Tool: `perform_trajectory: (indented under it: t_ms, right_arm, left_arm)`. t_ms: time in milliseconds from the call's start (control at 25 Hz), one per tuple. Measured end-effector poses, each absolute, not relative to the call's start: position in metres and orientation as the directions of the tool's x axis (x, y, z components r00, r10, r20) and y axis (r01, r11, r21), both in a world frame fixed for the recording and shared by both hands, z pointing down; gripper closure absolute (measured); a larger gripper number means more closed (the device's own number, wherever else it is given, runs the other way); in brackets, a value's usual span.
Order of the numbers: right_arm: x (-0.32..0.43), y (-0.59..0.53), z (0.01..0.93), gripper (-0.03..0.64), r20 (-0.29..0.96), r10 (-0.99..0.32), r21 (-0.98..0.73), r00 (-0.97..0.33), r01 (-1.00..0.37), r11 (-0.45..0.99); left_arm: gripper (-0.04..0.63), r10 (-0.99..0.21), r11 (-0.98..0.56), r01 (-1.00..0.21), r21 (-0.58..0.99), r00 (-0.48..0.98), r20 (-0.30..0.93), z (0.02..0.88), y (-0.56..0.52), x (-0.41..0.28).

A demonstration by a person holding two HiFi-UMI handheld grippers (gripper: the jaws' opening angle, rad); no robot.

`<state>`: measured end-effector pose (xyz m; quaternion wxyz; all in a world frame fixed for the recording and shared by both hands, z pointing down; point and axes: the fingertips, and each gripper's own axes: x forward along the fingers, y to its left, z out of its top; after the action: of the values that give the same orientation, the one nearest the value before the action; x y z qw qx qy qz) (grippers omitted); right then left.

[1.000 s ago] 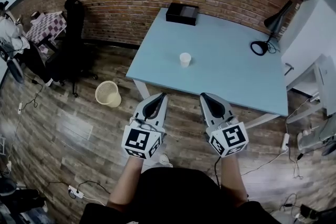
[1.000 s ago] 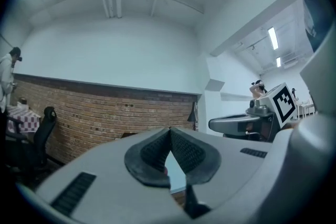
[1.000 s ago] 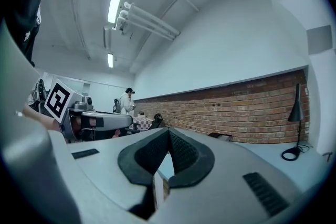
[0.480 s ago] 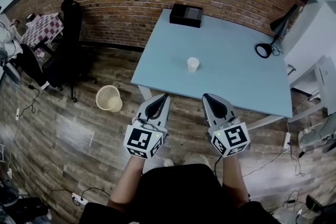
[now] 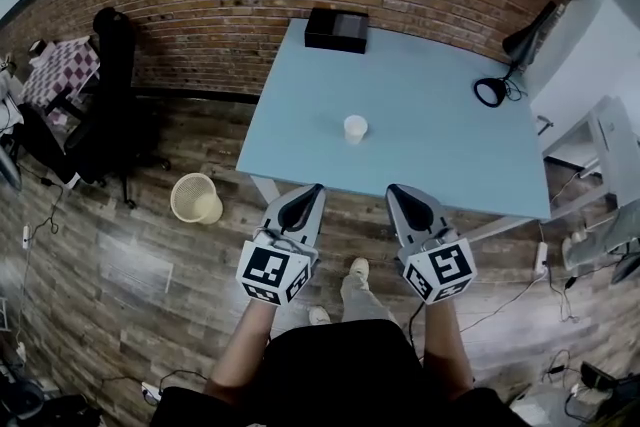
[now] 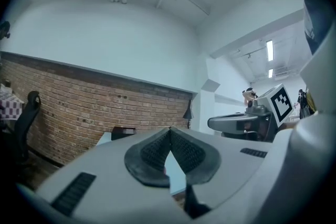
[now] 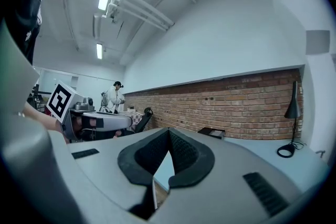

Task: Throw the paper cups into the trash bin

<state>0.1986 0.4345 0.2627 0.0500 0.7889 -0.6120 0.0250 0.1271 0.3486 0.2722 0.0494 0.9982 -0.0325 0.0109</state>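
The person is stepping toward the table point(image 5: 450, 155). A leg point(image 5: 362, 295) with a light shoe point(image 5: 358, 267) now reaches forward over the floor between the two arms, where a second ago only a shoe tip showed close to the body. The table's near edge sits closer than before, so the tips of the left gripper point(image 5: 310, 193) and right gripper point(image 5: 400, 195) now meet it in the head view instead of falling short. The trash bin point(image 5: 195, 198) lies nearer and a little further left, and the paper cup point(image 5: 354, 127) slightly nearer. The chair point(image 5: 105, 85) and checkered table point(image 5: 55, 75) at the far left stand further left than before.
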Motion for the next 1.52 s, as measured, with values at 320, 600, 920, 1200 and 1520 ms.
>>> perform_trajectory:
  t_ms: [320, 600, 920, 1200, 1520]
  right_arm:
    - [0.241, 0.422, 0.268, 0.614, 0.073, -0.969, 0.002, 0.235, -0.972, -0.235]
    - [0.288, 0.400, 0.268, 0.614, 0.059, -0.975, -0.012, 0.213, -0.977, -0.214]
    - [0.351, 0.371, 0.272, 0.612, 0.085, -0.980, -0.018, 0.179, -0.983, -0.181]
    - [0.410, 0.355, 0.278, 0.614, 0.101, -0.984, -0.037, 0.149, -0.987, -0.153]
    - [0.450, 0.347, 0.292, 0.612, 0.123, -0.987, -0.067, 0.101, -0.992, -0.109]
  left_arm:
    - [0.592, -0.033, -0.996, -0.037, 0.086, 0.998, 0.044, 0.275, 0.345, 0.167]
    - [0.592, -0.028, -0.994, -0.035, 0.103, 0.998, 0.064, 0.285, 0.330, 0.213]
    - [0.592, -0.022, -0.993, -0.030, 0.116, 0.998, 0.063, 0.288, 0.311, 0.275]
    - [0.592, -0.053, -0.991, -0.061, 0.115, 0.996, 0.073, 0.290, 0.295, 0.327]
    - [0.592, -0.102, -0.987, -0.116, 0.113, 0.988, 0.118, 0.304, 0.289, 0.361]
